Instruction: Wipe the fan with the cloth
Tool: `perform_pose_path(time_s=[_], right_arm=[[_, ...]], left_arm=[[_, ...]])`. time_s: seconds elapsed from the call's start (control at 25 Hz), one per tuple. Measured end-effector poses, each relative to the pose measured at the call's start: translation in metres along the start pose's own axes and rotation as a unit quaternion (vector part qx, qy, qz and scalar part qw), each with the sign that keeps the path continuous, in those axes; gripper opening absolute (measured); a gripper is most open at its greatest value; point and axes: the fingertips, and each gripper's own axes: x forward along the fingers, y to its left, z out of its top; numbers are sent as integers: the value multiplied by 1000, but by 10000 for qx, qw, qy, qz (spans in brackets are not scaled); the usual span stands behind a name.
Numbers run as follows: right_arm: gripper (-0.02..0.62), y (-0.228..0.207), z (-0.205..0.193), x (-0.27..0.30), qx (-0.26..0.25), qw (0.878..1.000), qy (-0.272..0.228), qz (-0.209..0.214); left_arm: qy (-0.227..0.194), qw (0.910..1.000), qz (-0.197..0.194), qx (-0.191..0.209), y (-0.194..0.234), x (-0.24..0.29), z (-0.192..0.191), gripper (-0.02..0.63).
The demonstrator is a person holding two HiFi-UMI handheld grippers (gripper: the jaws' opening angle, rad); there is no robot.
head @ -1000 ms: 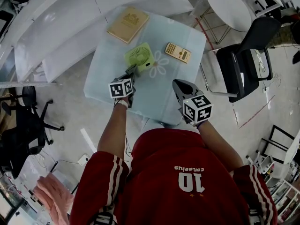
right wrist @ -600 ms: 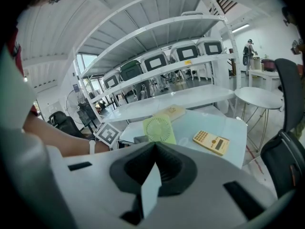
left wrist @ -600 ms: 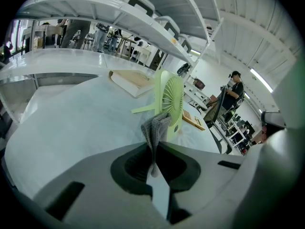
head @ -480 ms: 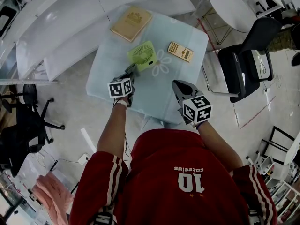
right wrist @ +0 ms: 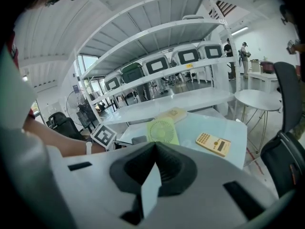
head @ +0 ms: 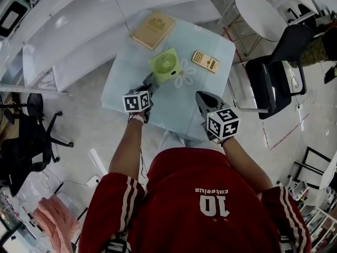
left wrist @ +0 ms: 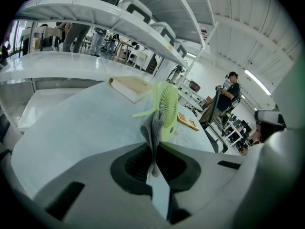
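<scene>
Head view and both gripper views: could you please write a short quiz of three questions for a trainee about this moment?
1. True or false: the right gripper holds the cloth.
2. In the head view, what lies on the table to the right of the fan? A. a mug B. a calculator C. a phone
3. Fill in: the right gripper's fingers are ____ (apart / together).

Key: 1. False; the left gripper holds it. 2. B. 3. together.
</scene>
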Motion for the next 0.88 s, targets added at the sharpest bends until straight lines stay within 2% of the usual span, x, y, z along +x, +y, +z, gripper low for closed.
perform_pose_path(time_s=[0.24,0.44,0.72,0.88], right_arm=[[3,9,3,-6,-53,9999,-84,-41],[3,12,8,-14,-93,9998,-120,-130],[5,19,18,-30,-169,9996,-171,-170],[5,23,20,-47,-132,9996,-195,-174]], left_arm=[[-54,9984,-104,560,-15,-24,-1,28],[-459,9976,-365,357,-37,-56,9,28],[-809,9899,-659,961,-81,-98,24,28],[-1115,9859,-894,875,-112,-127,29,28]])
